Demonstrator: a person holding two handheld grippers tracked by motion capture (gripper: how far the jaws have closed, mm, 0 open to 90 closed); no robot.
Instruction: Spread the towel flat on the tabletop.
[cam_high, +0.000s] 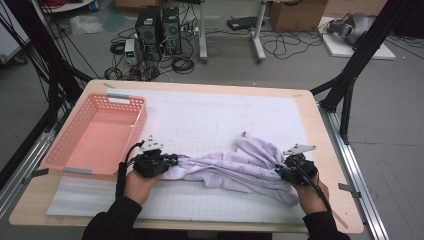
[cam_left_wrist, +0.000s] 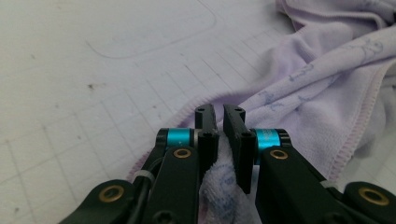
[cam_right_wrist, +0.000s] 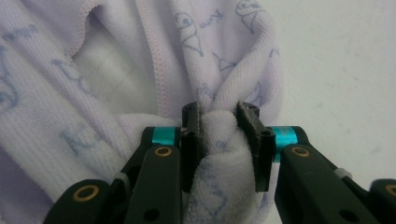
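A pale lilac towel with faint blue print lies bunched across the white gridded mat, stretched between both hands. My left gripper is shut on the towel's left end; the left gripper view has a fold of the cloth pinched between its jaws, with the left gripper pointing toward the mat. My right gripper holds the towel's right end. In the right gripper view a thick wad of towel fills the gap of the right gripper, and the pads press on it.
A pink plastic basket stands at the left of the table, close to my left hand. The white mat covers most of the wooden tabletop. Black frame posts stand at both sides, with computers and cables on the floor beyond.
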